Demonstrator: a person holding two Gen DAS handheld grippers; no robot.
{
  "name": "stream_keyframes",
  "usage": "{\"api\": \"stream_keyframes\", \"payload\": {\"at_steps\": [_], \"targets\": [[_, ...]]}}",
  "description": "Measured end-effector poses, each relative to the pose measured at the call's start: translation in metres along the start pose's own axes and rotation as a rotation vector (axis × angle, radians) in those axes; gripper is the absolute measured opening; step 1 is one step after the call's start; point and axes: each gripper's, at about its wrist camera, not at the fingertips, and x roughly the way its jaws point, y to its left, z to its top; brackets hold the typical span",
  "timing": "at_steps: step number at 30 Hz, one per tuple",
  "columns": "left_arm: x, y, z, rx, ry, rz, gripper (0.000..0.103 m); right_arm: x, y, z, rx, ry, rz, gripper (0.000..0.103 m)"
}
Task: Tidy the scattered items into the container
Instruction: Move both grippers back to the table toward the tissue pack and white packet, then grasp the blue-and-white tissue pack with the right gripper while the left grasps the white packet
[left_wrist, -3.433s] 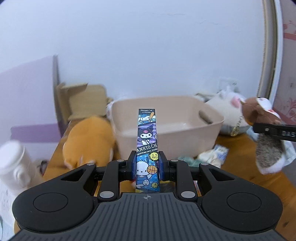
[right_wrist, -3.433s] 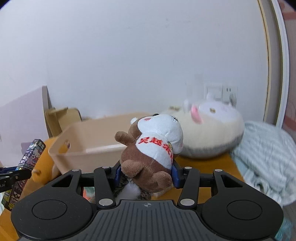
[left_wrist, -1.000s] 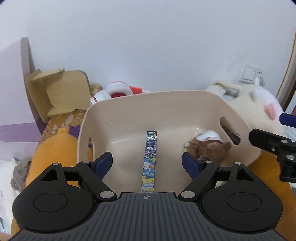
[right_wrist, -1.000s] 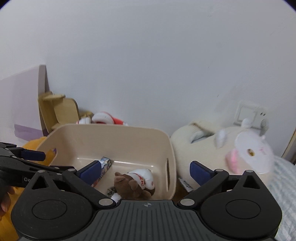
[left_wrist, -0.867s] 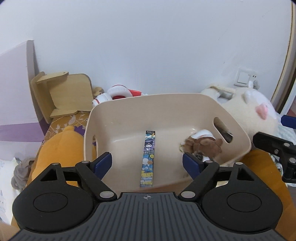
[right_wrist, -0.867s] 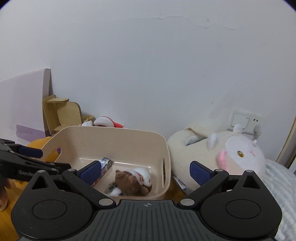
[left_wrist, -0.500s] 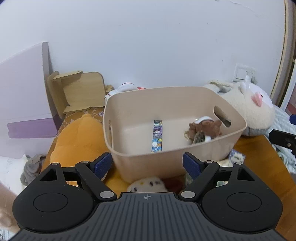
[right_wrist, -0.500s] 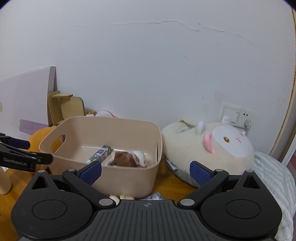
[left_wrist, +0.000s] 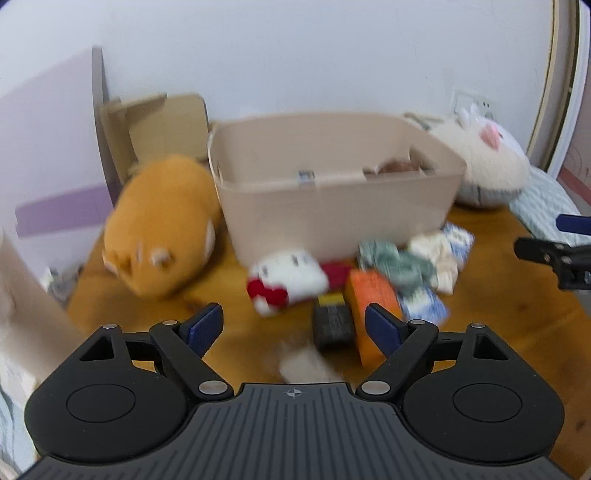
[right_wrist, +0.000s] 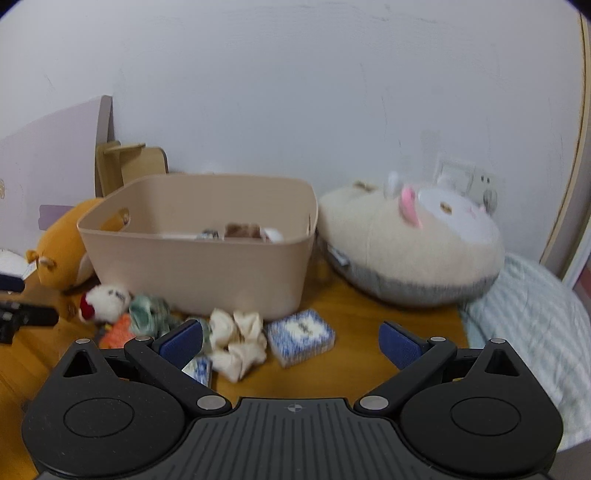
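A beige plastic bin (left_wrist: 332, 206) (right_wrist: 199, 266) stands on the wooden table; a brown plush (left_wrist: 397, 167) and a printed pen box (left_wrist: 306, 176) lie inside. In front of it lies a pile: a white and red plush (left_wrist: 284, 277) (right_wrist: 105, 298), an orange pack (left_wrist: 373, 295), a black block (left_wrist: 332, 326), a green cloth (left_wrist: 399, 264) (right_wrist: 149, 312), a cream cloth (right_wrist: 238, 338) and a blue patterned pack (right_wrist: 301, 334). My left gripper (left_wrist: 294, 328) hangs open and empty above the pile. My right gripper (right_wrist: 291, 341) is open and empty too, over the cream cloth and blue pack.
A big orange plush (left_wrist: 162, 221) lies left of the bin and a large cream plush (right_wrist: 410, 243) to its right. A wooden stand (left_wrist: 155, 122) and a lilac board (left_wrist: 48, 147) lean at the back left. Striped bedding (right_wrist: 528, 325) borders the table's right edge.
Both grippers have pulled back from over the bin and sunk lower. The bin now looks farther off, and the pile in front of it has come into view. Both stay open.
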Motion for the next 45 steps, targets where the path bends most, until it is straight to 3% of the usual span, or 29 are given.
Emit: {"api": "stream_keyframes", "payload": {"at_steps": [11,24,40,45], "targets": [[0.015,-0.015,-0.044,-0.016,0.081,-0.025,0.085,0.013,0.016,-0.029,0.010,0.047,0.049,0.103],[0.037,-0.018,-0.054,-0.099,0.068,-0.041,0.085,0.040,0.060,-0.046,-0.107,0.080,0.062,0.103],[0.050,-0.021,-0.062,-0.015,0.064,0.035,0.085,0.072,0.076,-0.045,-0.116,0.097,0.097,0.103],[0.051,-0.022,-0.062,-0.011,0.061,0.040,0.085,0.082,0.076,-0.048,-0.096,0.143,0.107,0.089]]}}
